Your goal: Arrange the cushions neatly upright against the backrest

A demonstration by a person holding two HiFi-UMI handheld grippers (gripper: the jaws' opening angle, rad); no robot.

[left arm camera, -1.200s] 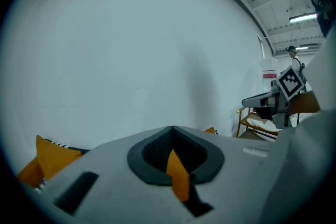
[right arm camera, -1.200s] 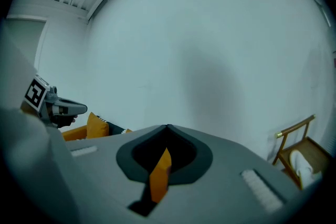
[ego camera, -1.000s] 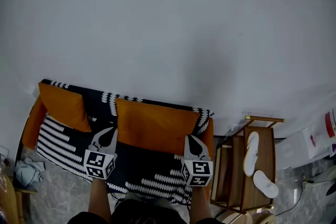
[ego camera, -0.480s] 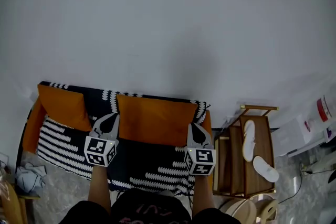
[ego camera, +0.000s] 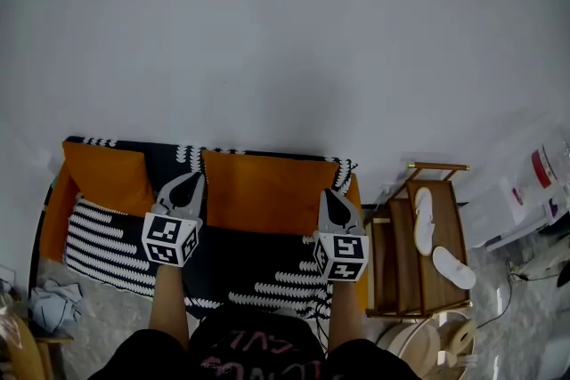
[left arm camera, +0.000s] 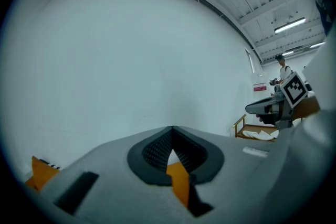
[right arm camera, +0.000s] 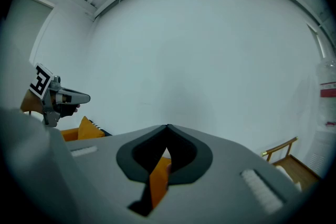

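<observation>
Along the patterned black-and-white sofa backrest (ego camera: 181, 163), left tongs (ego camera: 188, 183) and right tongs (ego camera: 334, 199) clamp opposite ends of a long orange fabric cushion (ego camera: 267, 191).

The centre cushion (ego camera: 265, 191) and the left cushion (ego camera: 105, 178) are coloured orange. The sofa cover (ego camera: 107, 249) is patterned black with white stripes.

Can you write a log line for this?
left gripper: shut on big cushion | right gripper: shut on big cushion | small cushion: untouched
</observation>
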